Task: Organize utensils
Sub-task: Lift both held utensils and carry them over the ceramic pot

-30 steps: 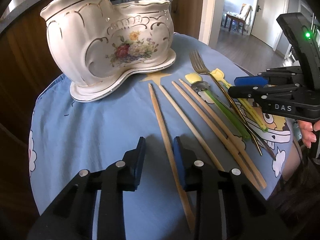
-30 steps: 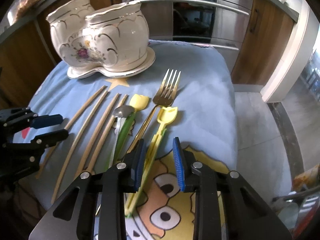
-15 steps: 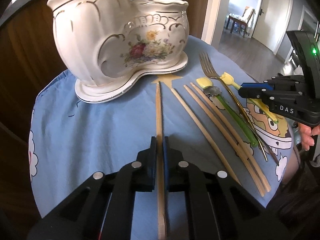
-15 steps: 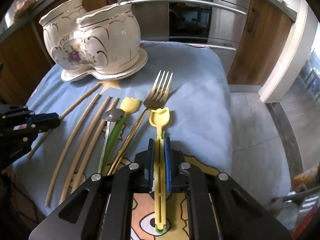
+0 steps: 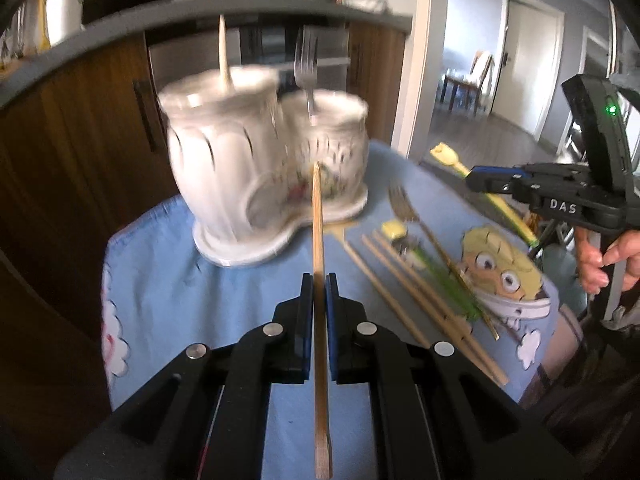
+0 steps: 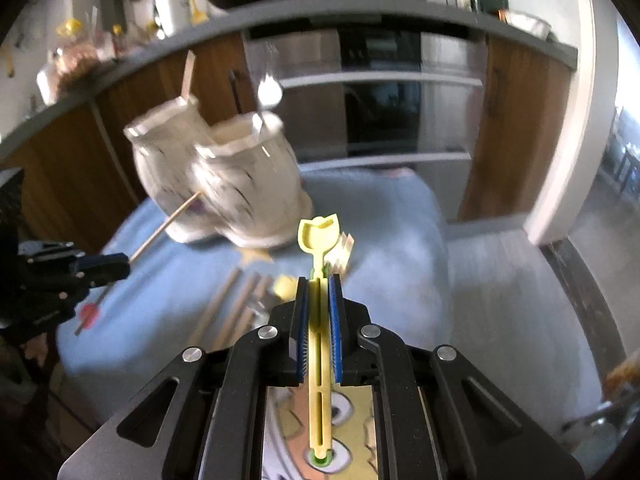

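We see the bench [image 5: 192,292] first, covered in a blue cloth with a cartoon print [image 5: 500,268] near its right edge in the left wrist view. Behind it run wooden cabinets [image 6: 516,128] and a steel oven front [image 6: 380,116] under a grey worktop.

On the far part of the bench stands the white holder [image 5: 248,168], a two-compartment ceramic piece on its own base, blurred in both views. A wooden stick [image 5: 223,56] rises from its left compartment and a metal fork [image 5: 306,64] from its right one.

Our left claw [image 5: 319,292] is closed tight on a wooden chopstick [image 5: 318,220], gripped partway along its length. The chopstick is clear of the cloth and points ahead toward the holder, its tip showing in front of the holder's painted side.

Our right claw [image 6: 319,300] is clamped on a yellow utensil [image 6: 319,236], a slotted plastic handle with a tulip-shaped head that sticks out beyond the blue pads [image 6: 335,320]. In the left wrist view that utensil is held up in the air, above the right edge of the bench, with a hand [image 5: 608,260] on the tool's grip.

Lying on the cloth between the holder and the cartoon print are three more chopsticks [image 5: 404,288], side by side. Just beside them rest a green-handled utensil [image 5: 444,280] with a yellow head and a gold fork [image 5: 404,208], its tines toward the holder.
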